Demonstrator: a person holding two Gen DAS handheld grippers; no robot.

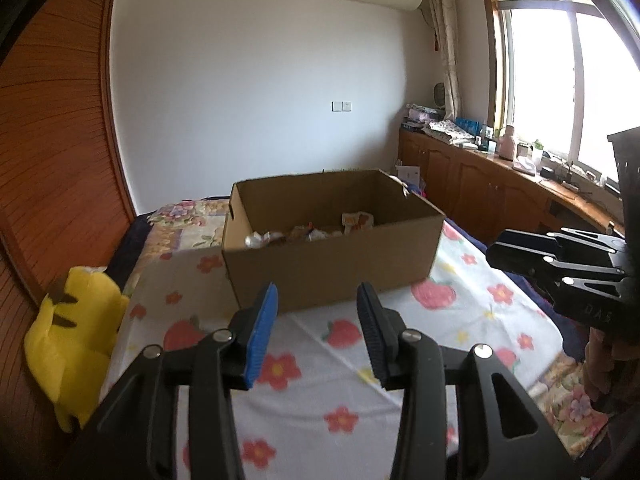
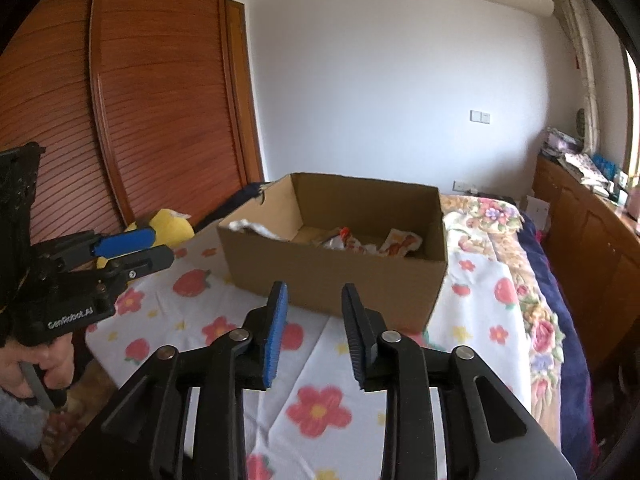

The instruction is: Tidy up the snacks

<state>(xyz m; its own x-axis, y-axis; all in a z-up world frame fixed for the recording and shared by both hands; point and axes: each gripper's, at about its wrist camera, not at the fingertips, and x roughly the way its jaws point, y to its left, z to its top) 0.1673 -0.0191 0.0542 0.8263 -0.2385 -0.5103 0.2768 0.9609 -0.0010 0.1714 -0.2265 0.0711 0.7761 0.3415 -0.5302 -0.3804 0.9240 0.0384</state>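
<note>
An open cardboard box (image 1: 332, 272) (image 2: 340, 276) stands on a bed under a white cloth printed with flowers and strawberries (image 1: 344, 360) (image 2: 320, 400). Several snack packets (image 1: 312, 232) (image 2: 372, 244) lie at its bottom. My left gripper (image 1: 318, 296) hovers over the cloth just short of the box's near wall, open, nothing between its fingers. My right gripper (image 2: 314, 294) hangs likewise before the box, open and empty. Each gripper also shows from the side in the other view: the right gripper (image 1: 496, 252) at the right edge, the left gripper (image 2: 164, 246) at the left edge.
A yellow plush toy (image 1: 76, 344) (image 2: 172, 226) lies at the bed's left edge beside a wooden louvred wardrobe (image 1: 52, 152) (image 2: 160, 100). A low wooden cabinet (image 1: 480, 184) with clutter runs under the window on the right. A hand (image 2: 36, 364) holds the left gripper's handle.
</note>
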